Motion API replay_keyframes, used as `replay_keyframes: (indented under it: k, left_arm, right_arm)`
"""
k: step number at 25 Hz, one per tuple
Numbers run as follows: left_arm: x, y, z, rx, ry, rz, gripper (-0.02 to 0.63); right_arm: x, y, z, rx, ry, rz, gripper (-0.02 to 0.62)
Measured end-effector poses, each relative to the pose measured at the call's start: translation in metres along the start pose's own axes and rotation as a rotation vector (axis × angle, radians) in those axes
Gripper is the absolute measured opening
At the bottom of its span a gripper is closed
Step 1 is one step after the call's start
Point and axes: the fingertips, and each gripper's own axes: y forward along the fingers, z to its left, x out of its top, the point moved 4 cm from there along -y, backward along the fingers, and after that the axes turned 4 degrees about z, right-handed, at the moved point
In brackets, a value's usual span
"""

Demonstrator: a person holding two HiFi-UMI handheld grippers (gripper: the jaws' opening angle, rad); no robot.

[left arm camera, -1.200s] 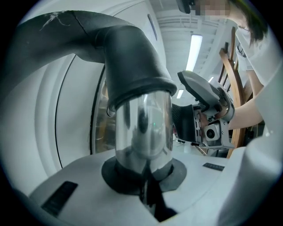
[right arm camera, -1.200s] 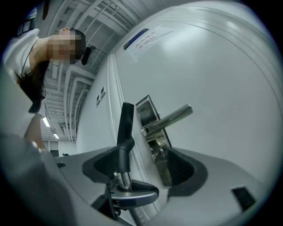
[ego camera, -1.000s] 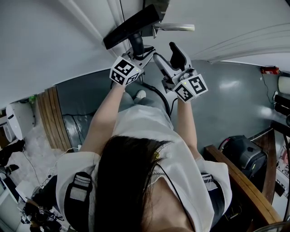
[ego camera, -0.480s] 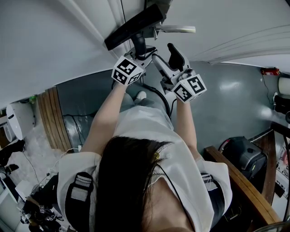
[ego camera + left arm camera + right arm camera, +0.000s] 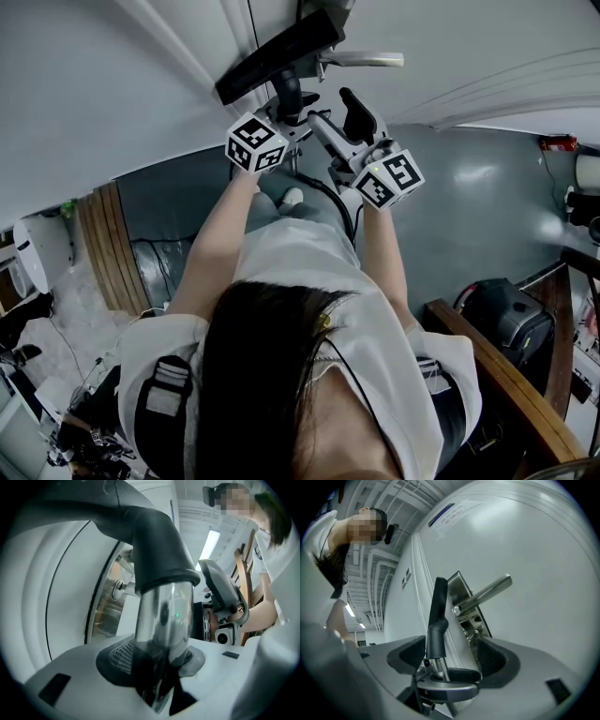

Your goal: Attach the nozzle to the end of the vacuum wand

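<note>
The black nozzle (image 5: 277, 56) sits on the top end of the shiny metal wand (image 5: 164, 616), its black neck (image 5: 159, 550) sleeved over the tube. My left gripper (image 5: 286, 108) reaches round the wand just below the neck. Its jaws have just been opening, and the tube stands between the pads (image 5: 122, 653) without being squeezed. To the right my right gripper (image 5: 339, 117) is held wide open with nothing in it. In the right gripper view the nozzle (image 5: 438, 606) and wand rise ahead of the right gripper (image 5: 450, 660), beyond its pads (image 5: 492, 658).
A white door with a metal lever handle (image 5: 485, 595) stands right behind the nozzle. A dark hose (image 5: 328, 197) hangs down past my legs. A wooden chair (image 5: 497, 375) and a black machine body (image 5: 506, 319) are at the right, wooden boards (image 5: 108, 244) at the left.
The left gripper's marker cube has rolled and shifted slightly left. The right gripper has edged up a little. The nozzle and wand stay put.
</note>
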Motion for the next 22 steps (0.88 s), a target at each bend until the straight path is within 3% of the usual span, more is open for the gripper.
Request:
replay_keyframes:
  k: [4,8,13,22]
  left_arm:
    - [-0.003,-0.005,0.005,-0.004,-0.079,-0.044,0.209]
    - [-0.011,-0.009,0.000,-0.030,-0.090,-0.014,0.239]
    - [-0.004,-0.014,0.005,-0.042,-0.124,-0.076,0.282]
    - [-0.010,-0.026,0.006,-0.055,-0.137,-0.079,0.348]
  right_arm:
    - [0.000,0.004,-0.001,0.004,0.006,0.002,0.336]
    - [0.001,0.005,0.000,0.008,0.014,0.002,0.336]
    - [0.003,0.011,0.000,0.013,0.016,-0.007,0.336]
    - [0.009,0.009,-0.006,0.015,0.065,-0.067,0.336]
